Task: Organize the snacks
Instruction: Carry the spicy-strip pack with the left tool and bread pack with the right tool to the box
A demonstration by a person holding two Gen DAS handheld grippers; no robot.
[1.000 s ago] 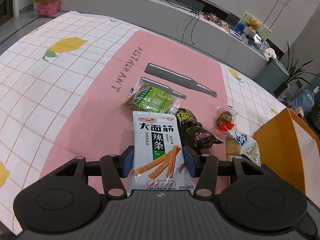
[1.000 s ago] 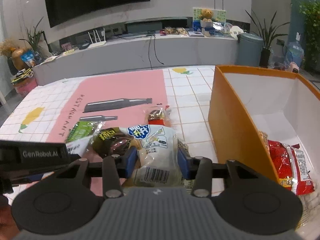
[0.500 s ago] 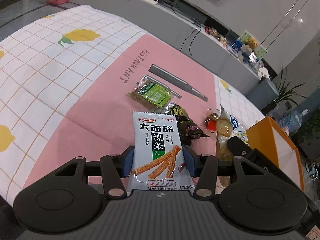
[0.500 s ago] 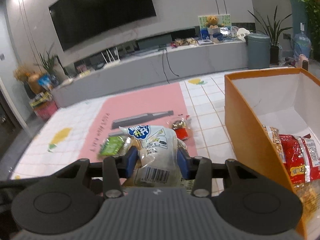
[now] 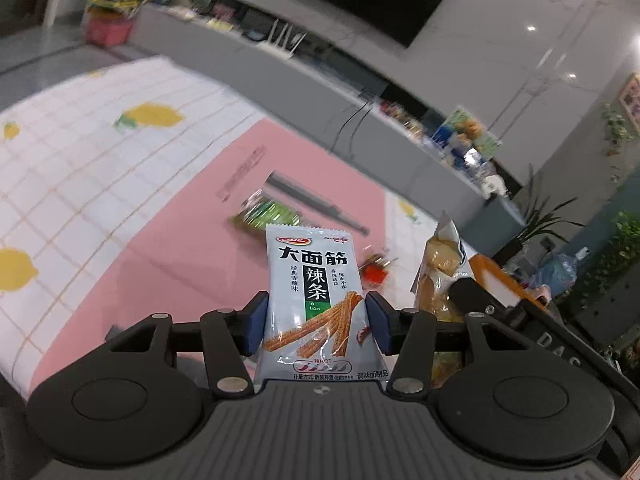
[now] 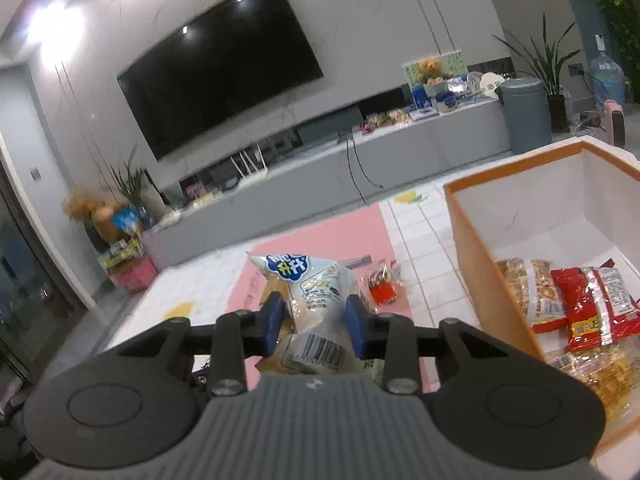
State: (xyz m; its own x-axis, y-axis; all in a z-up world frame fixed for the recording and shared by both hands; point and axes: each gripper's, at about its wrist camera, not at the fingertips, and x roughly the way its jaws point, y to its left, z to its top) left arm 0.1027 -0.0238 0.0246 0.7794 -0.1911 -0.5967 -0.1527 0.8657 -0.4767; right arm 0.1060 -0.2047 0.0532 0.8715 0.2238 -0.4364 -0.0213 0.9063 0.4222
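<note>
Big dark TV (image 6: pixel 220 80) takes up the upper left-middle of the right wrist view, mounted on a pale marble-looking wall. Under it runs a long grey media console (image 6: pixel 320 176) with a white router (image 6: pixel 250 164) on top and a black cable hanging down the front. Right end of the console has a teddy bear (image 6: pixel 430 70) in front of a picture, plus some clutter too blurry to name. A grey bin (image 6: pixel 524 114) stands at the upper right, with a leafy potted plant (image 6: pixel 548 64) and a water jug (image 6: pixel 608 80) behind it. Far left has a pink crate (image 6: pixel 134 276) on the floor.
</note>
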